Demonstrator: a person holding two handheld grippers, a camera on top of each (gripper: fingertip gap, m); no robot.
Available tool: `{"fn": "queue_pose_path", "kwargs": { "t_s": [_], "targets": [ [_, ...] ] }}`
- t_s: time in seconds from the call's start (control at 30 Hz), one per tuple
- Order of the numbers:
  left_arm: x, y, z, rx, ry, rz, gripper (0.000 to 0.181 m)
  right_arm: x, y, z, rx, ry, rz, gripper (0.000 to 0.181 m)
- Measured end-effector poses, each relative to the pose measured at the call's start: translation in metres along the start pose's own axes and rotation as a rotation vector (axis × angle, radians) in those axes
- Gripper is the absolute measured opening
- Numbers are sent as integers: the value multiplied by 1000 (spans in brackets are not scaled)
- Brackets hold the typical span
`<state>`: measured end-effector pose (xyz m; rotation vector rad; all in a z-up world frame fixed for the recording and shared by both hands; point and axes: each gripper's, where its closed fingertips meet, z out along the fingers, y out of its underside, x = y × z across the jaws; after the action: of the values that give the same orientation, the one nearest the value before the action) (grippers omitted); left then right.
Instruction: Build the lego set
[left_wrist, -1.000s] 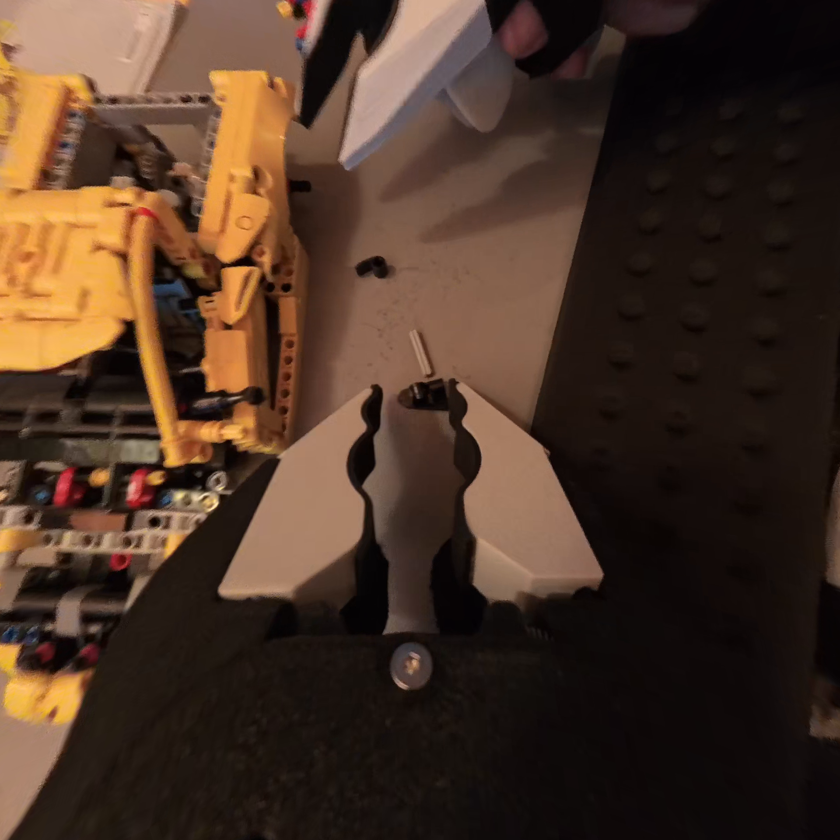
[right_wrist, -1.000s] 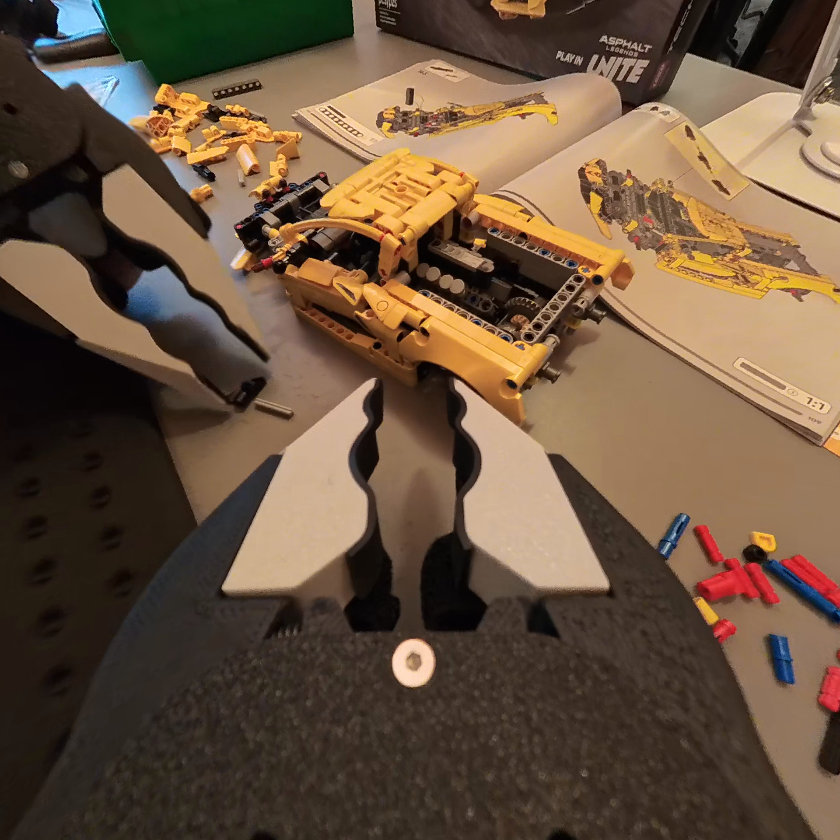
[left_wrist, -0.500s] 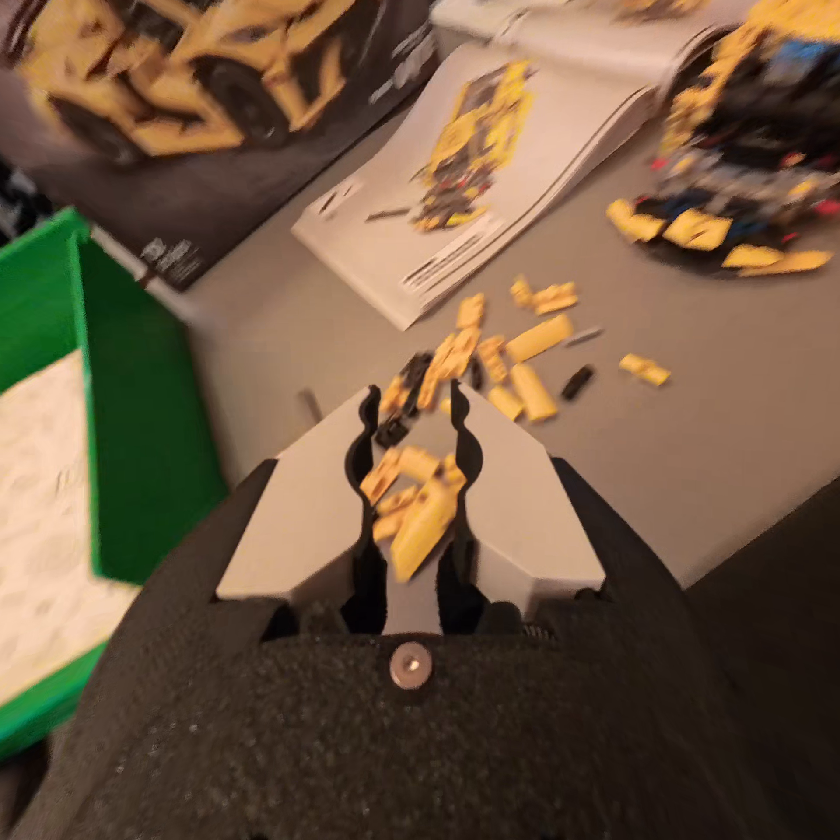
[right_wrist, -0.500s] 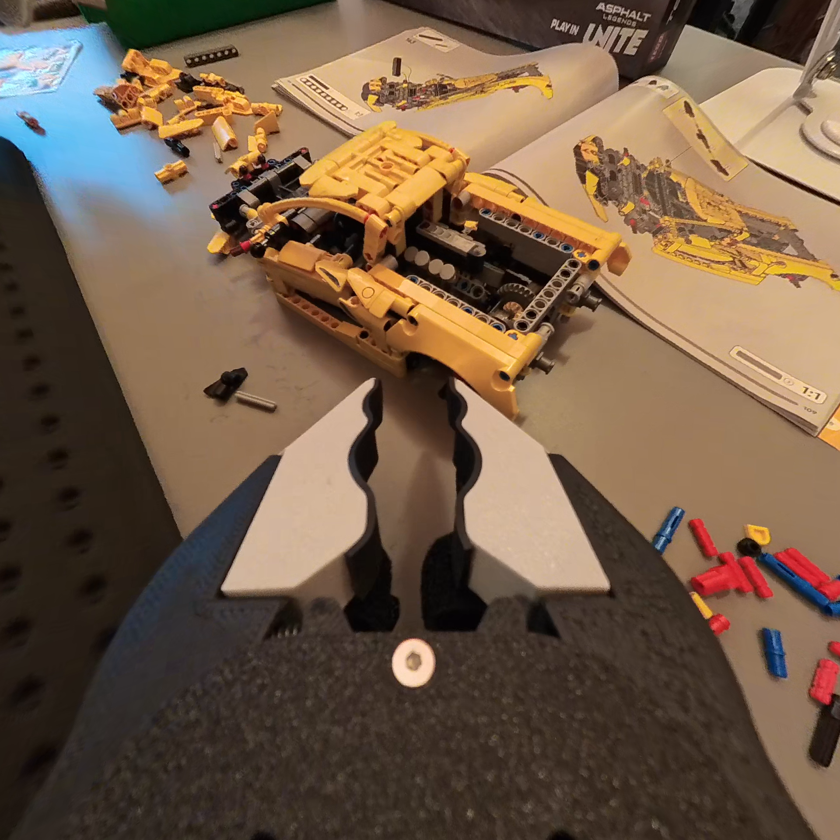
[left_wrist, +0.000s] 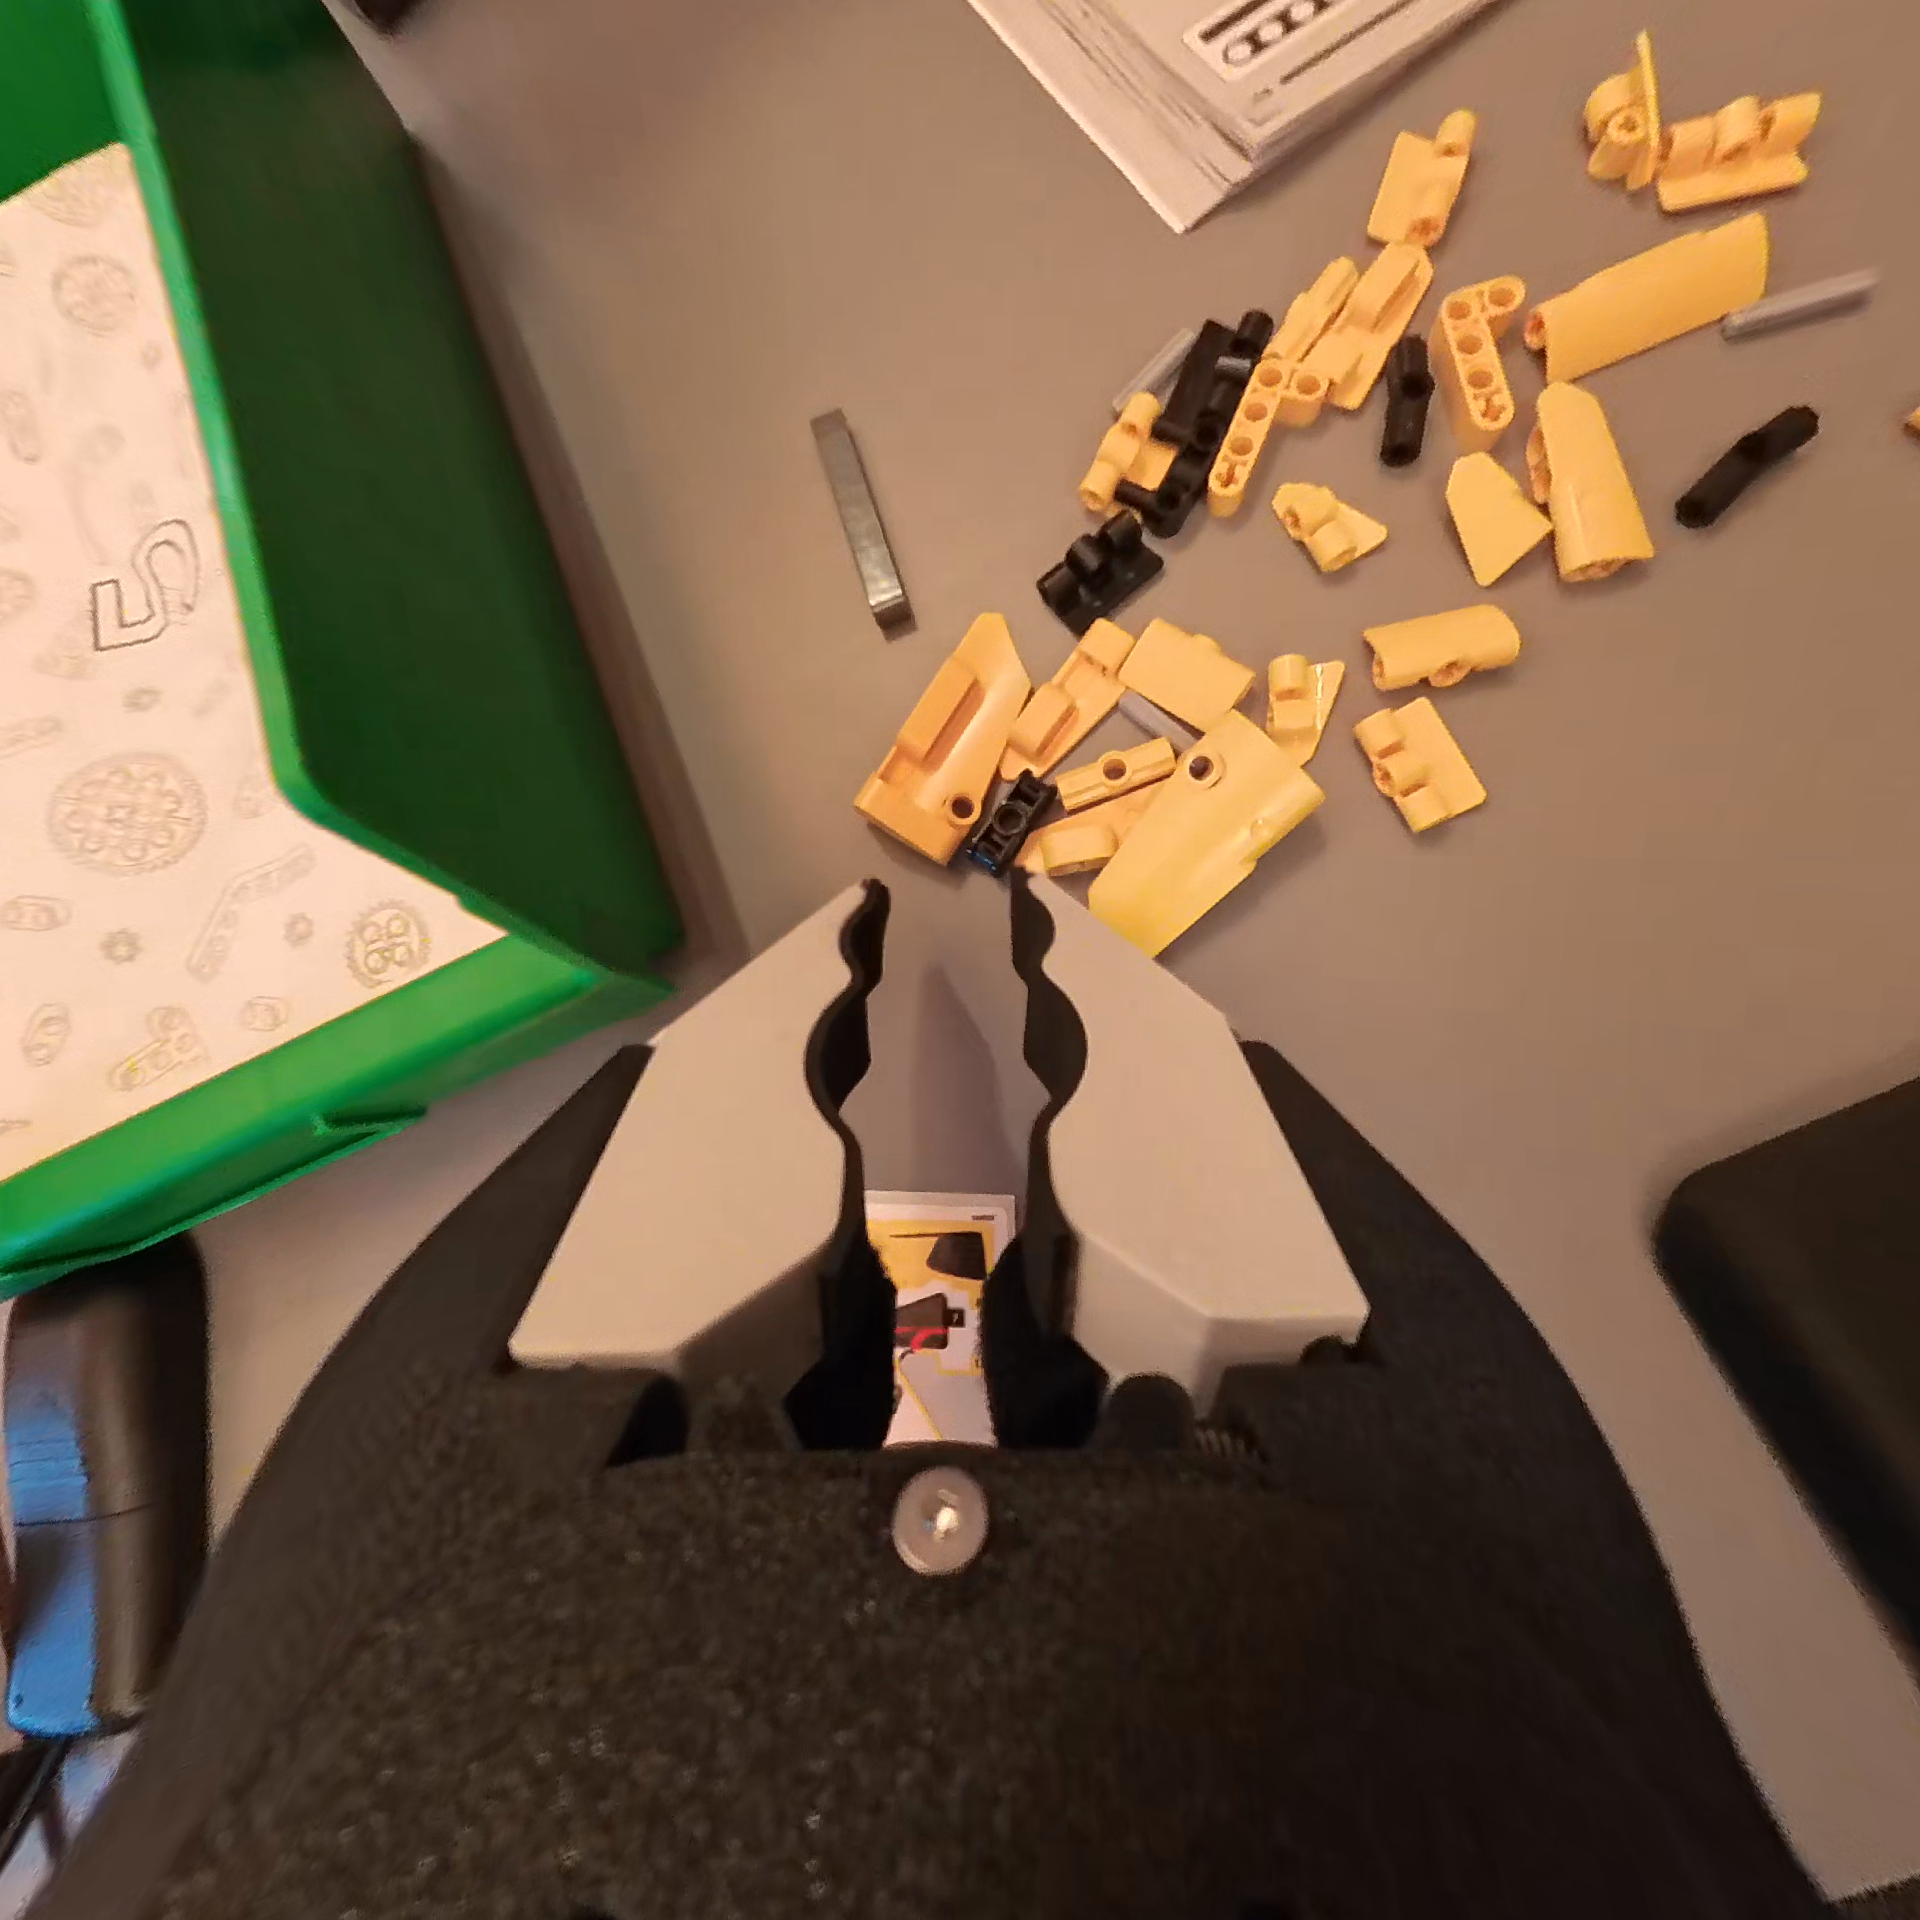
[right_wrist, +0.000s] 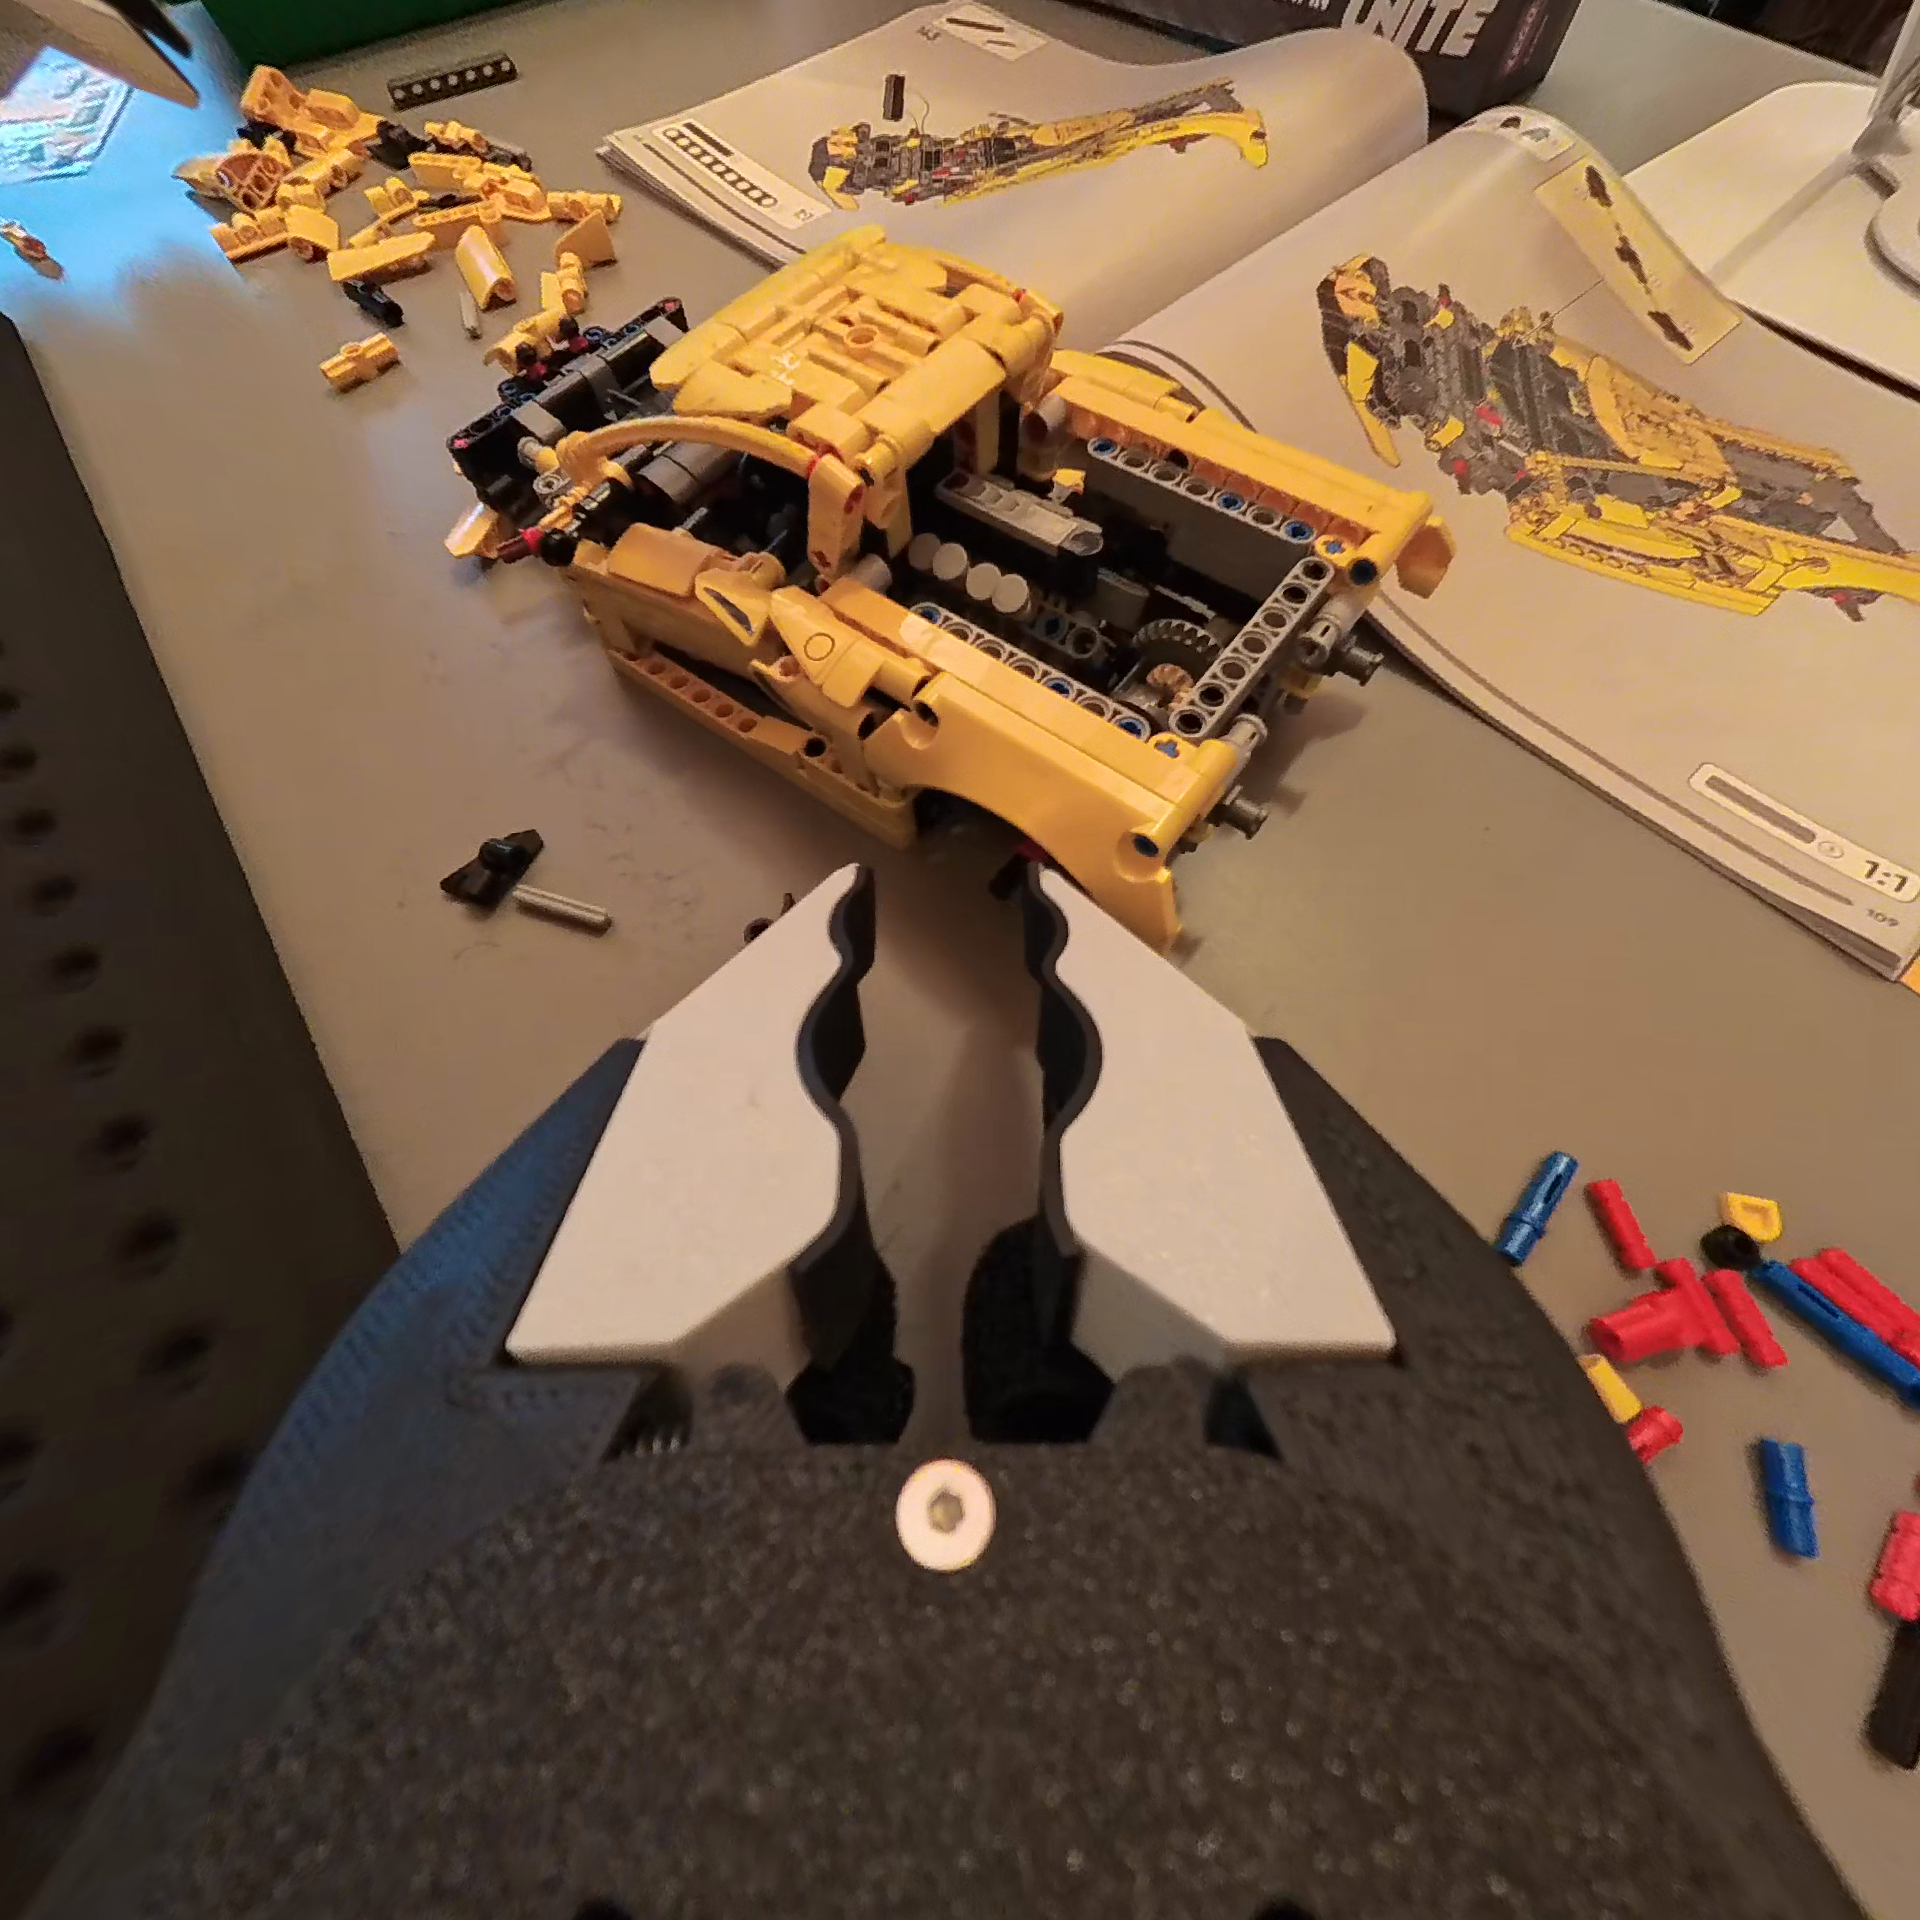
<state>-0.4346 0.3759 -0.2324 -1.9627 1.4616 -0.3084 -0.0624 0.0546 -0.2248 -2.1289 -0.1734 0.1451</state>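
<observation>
Swung away from the half-built car and over to the loose yellow parts pile (left_wrist: 1226, 644), mid-frame to upper right in the left wrist view. Left gripper (left_wrist: 940, 894) spread, nothing between the fingers, tips just short of a small black connector (left_wrist: 1010, 821) wedged among the yellow panels. Green bin (left_wrist: 395, 582) sitting at the left edge, grey beam (left_wrist: 862, 520) between bin and pile.

Over on the right wrist view: yellow car (right_wrist: 935, 582) centre frame on the bench (right_wrist: 312, 644), open manual (right_wrist: 1558, 499) behind it. Right gripper (right_wrist: 945, 894) also spread and empty, parked just in front of the car's rear corner.

Looks like part-hunting time. Next up probably: nudge forward, pinch one piece without dragging its neighbours.
</observation>
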Motion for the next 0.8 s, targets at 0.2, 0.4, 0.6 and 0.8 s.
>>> {"fn": "queue_pose_path", "kwargs": {
  "t_s": [0.2, 0.4, 0.6, 0.8],
  "targets": [
    [38, -31, 11, 80, 149, 27, 24, 0, 1, 0, -3, 4, -5, 27],
    [51, -56, 35, 76, 196, 130, 24, 0, 1, -1, -2, 7, -9, 27],
    [100, -51, 27, -8, 538, 134, 26, 0, 0, -1, 2, 7, -8, 27],
    [47, -63, 39, 62, 282, 77, 26, -1, 1, 0, -6, -3, -3, 27]
  ]
}}
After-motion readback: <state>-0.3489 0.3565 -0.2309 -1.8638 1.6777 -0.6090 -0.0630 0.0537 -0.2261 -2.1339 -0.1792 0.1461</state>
